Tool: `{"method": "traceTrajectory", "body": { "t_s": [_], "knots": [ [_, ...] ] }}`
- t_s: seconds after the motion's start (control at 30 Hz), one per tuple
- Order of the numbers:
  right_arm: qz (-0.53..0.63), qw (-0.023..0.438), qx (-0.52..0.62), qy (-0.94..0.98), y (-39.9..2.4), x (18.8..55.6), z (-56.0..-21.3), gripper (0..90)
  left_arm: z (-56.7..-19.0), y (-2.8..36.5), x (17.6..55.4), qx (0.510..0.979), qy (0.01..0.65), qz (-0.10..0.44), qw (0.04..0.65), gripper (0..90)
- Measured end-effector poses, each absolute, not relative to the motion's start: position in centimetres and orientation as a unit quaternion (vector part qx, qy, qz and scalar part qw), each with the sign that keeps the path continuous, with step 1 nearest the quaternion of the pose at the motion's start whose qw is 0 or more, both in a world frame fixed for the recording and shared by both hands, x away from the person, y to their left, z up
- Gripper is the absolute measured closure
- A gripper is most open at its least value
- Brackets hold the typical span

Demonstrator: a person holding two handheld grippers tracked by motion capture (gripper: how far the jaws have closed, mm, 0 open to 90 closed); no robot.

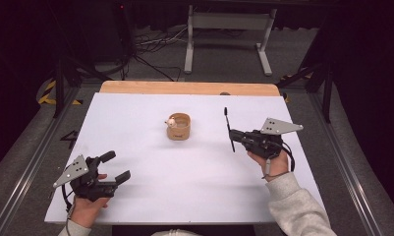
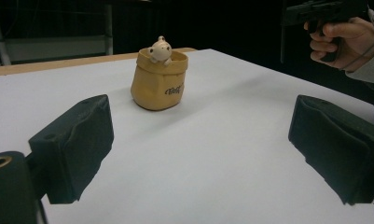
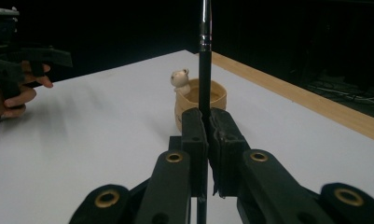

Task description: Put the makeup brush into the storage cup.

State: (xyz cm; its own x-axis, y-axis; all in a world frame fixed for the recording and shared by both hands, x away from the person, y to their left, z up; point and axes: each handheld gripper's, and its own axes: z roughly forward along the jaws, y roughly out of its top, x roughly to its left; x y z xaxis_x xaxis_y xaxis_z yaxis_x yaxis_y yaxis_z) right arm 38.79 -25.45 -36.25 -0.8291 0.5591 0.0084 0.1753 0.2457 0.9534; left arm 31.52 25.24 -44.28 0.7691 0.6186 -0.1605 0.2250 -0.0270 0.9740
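Note:
A small tan pot (image 1: 179, 127) with a little white animal figure (image 1: 170, 122) on its rim stands at the middle of the white table (image 1: 135, 187). The pot (image 2: 159, 79) shows ahead of my left gripper (image 2: 198, 154), whose jaws stand wide apart and hold nothing. In the high view the left gripper (image 1: 115, 166) rests near the table's front left. My right gripper (image 1: 232, 135) hovers right of the pot, shut on a thin black pen (image 1: 228, 129). The pen (image 3: 204, 56) rises upright between its jaws, with the pot (image 3: 201, 109) just beyond.
A bare wooden strip (image 1: 184, 88) runs along the table's far edge. Beyond it stand a white metal frame (image 1: 229, 29) and loose cables (image 1: 150, 46) on the floor. Dark stands flank the table on both sides.

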Motion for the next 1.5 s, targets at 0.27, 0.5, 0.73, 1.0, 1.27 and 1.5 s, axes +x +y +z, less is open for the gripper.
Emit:
{"method": "traceTrajectory", "body": {
  "t_s": [0.27,0.5,0.73,1.0,1.27,1.5],
  "knots": [
    [0.596,0.179,0.253,0.741,-25.3,38.8,-36.7,85.5,-44.3,25.2,31.5,0.697,0.301,0.155,0.632,7.4],
    [0.609,0.195,0.264,0.723,-24.8,39.0,-36.6,85.5,-44.3,25.2,31.5,0.697,0.300,0.156,0.632,7.4],
    [0.625,0.218,0.275,0.697,-23.8,39.3,-36.5,85.5,-44.3,25.3,31.5,0.697,0.300,0.156,0.632,7.4],
    [0.623,0.221,0.273,0.698,-22.3,40.5,-35.9,85.5,-44.3,25.3,31.5,0.698,0.299,0.156,0.632,7.4],
    [0.622,0.223,0.266,0.702,-20.2,42.0,-35.0,85.5,-44.3,25.4,31.5,0.697,0.299,0.157,0.632,7.4],
    [0.621,0.223,0.263,0.704,-18.4,43.3,-34.7,85.5,-44.3,25.4,31.5,0.697,0.300,0.156,0.632,7.4]
  ]
}}
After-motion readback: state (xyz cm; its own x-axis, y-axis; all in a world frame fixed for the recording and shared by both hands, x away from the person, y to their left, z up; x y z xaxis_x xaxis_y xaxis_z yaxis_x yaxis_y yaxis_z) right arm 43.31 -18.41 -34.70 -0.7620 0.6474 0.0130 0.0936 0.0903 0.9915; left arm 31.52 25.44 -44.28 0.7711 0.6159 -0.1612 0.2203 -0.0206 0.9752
